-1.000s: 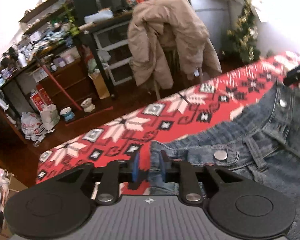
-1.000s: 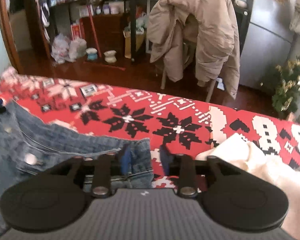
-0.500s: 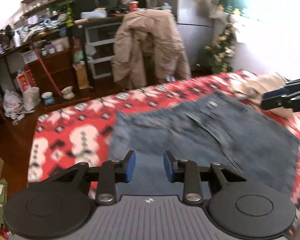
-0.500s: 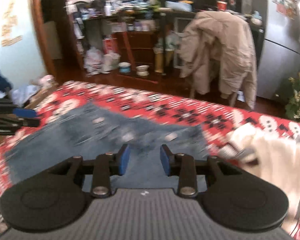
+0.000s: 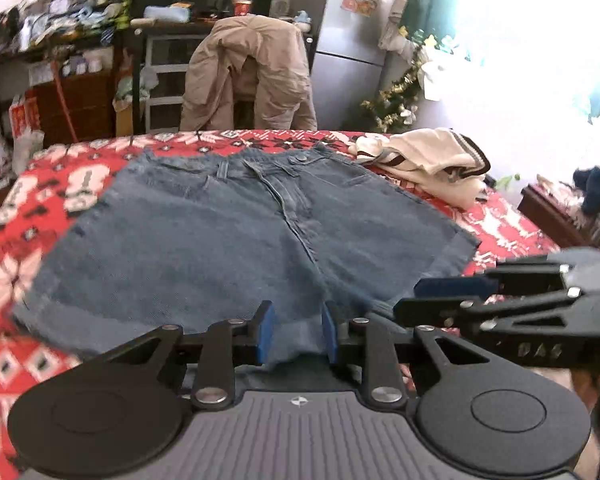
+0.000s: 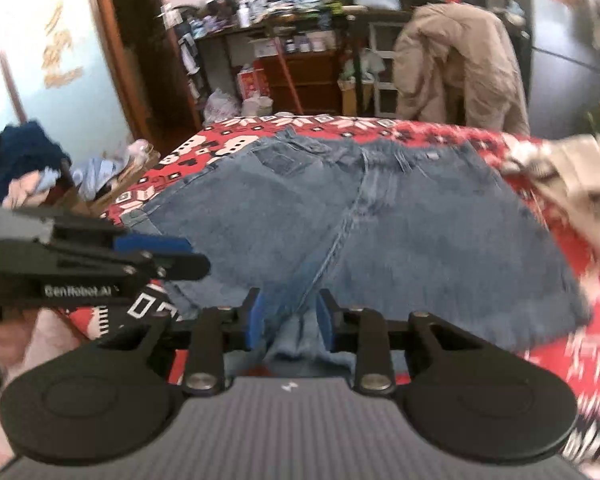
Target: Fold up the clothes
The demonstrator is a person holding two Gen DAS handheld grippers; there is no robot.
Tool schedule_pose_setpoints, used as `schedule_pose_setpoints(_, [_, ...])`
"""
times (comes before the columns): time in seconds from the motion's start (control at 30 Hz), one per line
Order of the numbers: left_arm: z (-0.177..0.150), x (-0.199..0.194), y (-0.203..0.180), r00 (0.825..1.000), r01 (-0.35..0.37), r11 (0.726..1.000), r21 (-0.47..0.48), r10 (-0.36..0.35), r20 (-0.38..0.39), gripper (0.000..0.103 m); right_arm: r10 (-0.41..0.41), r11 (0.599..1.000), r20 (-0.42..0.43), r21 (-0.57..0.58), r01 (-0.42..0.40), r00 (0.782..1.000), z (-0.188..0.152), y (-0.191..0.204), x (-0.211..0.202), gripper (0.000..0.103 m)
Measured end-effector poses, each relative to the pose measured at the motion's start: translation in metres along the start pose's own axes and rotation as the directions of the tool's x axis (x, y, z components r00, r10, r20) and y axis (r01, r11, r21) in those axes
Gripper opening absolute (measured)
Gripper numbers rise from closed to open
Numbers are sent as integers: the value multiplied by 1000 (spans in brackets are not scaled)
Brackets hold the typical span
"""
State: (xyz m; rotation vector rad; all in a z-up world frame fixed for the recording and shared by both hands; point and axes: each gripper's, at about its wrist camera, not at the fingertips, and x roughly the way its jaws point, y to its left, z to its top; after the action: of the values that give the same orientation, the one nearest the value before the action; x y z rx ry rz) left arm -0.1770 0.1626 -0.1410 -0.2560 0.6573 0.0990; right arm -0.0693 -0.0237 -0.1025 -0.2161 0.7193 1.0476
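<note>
Shorts (image 5: pixel 236 236) flat on surface (image 5: pixel 80 184); my left gripper (image 5: pixel 296 334) and right gripper (image 6: pixel 289 322), jaws closing around hem, set to fold it toward waistband.

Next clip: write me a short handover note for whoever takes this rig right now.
Left gripper: jaws closing, near hem of the blue denim shorts between them, no firm grip visible.
Right gripper: jaws closing, hem cloth between them too.
Shorts lie flat on the red patterned blanket, waistband at the far side. A cream striped garment lies beside them, untouched.
Done: shorts spread.
Left: all folds.
</note>
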Motion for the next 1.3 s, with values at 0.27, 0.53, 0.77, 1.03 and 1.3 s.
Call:
schedule_pose_setpoints(0.27, [-26,-2,-8,1000,21,991,-130,-22,-7,25,-27,992,16,126,25,999,-36,-3,-14,26])
schedule_pose_setpoints(0.53, [-33,4,8,996,87,942,-324,-81,33,26,61,922,45,379,-73,997,-50,-38,-5,28])
schedule_pose_setpoints(0.77, [-34,22,21,992,117,890,-440,-126,10,26,119,831,69,539,-137,991,-48,-62,17,28])
schedule_pose_setpoints(1.03, [-32,32,6,990,129,902,-412,-143,-4,26,67,778,54,623,-86,996,-50,-74,36,12])
schedule_pose_setpoints(1.3, [-32,30,13,993,117,904,-412,-107,47,6,-40,933,6,358,35,999,-46,-43,25,6])
